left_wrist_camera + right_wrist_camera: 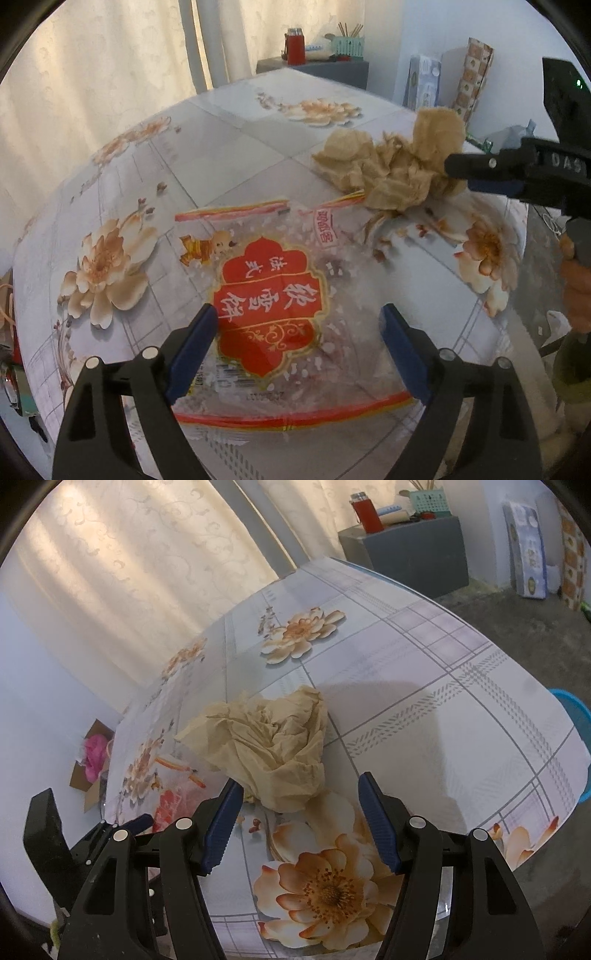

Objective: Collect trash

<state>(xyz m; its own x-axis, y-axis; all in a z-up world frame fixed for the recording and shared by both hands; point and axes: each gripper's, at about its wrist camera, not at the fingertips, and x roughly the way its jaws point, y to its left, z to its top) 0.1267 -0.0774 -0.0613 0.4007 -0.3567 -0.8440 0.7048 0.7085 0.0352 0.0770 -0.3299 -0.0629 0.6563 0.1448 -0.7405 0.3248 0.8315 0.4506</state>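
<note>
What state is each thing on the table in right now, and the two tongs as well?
Snack wrapper: empty, flat on the table, lying between the left tongs' pads, not gripped.
Crumpled tan paper: loosely wadded, resting on the table, partly overlapping the wrapper's corner.
Left tongs: open wide.
Right tongs: open, empty, just short of the paper.
Tablecloth: spread smooth.

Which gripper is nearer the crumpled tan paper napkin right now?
Right. The right gripper has its open fingers just short of the crumpled tan paper napkin. The left gripper stands open over the clear plastic snack wrapper with the red label, beside the napkin.
</note>
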